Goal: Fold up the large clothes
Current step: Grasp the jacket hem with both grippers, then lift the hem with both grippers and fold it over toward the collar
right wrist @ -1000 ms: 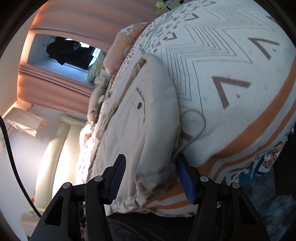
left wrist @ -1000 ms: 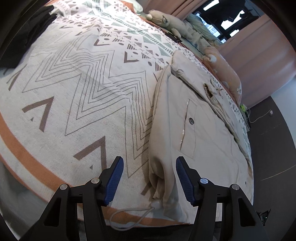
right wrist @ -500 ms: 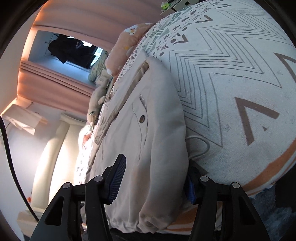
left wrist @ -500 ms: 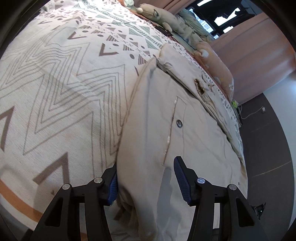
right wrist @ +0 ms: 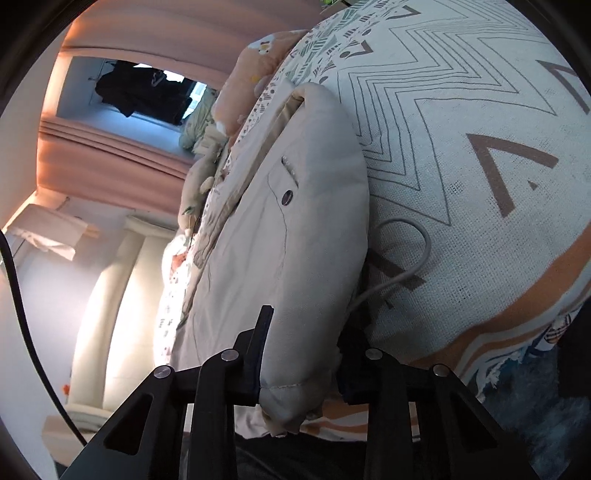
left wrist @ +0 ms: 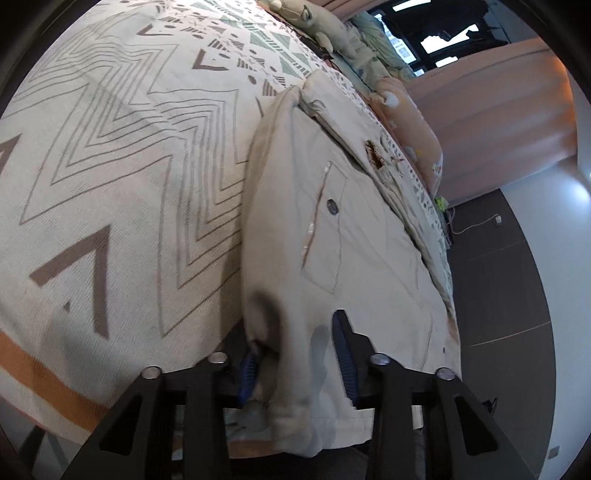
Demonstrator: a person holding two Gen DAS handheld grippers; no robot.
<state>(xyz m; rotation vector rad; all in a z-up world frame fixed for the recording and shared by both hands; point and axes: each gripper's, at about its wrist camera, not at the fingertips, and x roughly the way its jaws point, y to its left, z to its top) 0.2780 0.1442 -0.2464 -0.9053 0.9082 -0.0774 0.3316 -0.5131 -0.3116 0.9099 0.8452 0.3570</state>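
- My left gripper (left wrist: 295, 354) sits at the near hem of the beige jacket (left wrist: 354, 243), its blue-padded fingers (left wrist: 342, 354) either side of a thick bunch of fabric. They look closed onto it, though the left pad is half buried in cloth.
- My right gripper (right wrist: 303, 354) has the same hem between its fingers, clamped on a padded roll of the jacket; the right finger is mostly hidden behind the fabric.
- The jacket lies along the edge of the bed, on the zigzag blanket (left wrist: 110, 166), already doubled lengthwise with a pocket snap (right wrist: 286, 198) facing up. Its drawcord (right wrist: 406, 258) loops loose on the blanket just beside the fold.
- My judgement: the step in hand is taking the hem to fold it up toward the collar. To do it well I'd lift both grips together and level, so the hem stays straight and no layer slips out.
- I'd watch the drawcord; it could trail outside the fold.
- I'd carry the hem along the jacket's length, not sideways, since it lies close to the bed's edge.
- Farther off, the collar end reaches toward the plush toys (left wrist: 321, 22) and peach pillow (left wrist: 413, 122); beyond them, pink curtains (left wrist: 498, 110).
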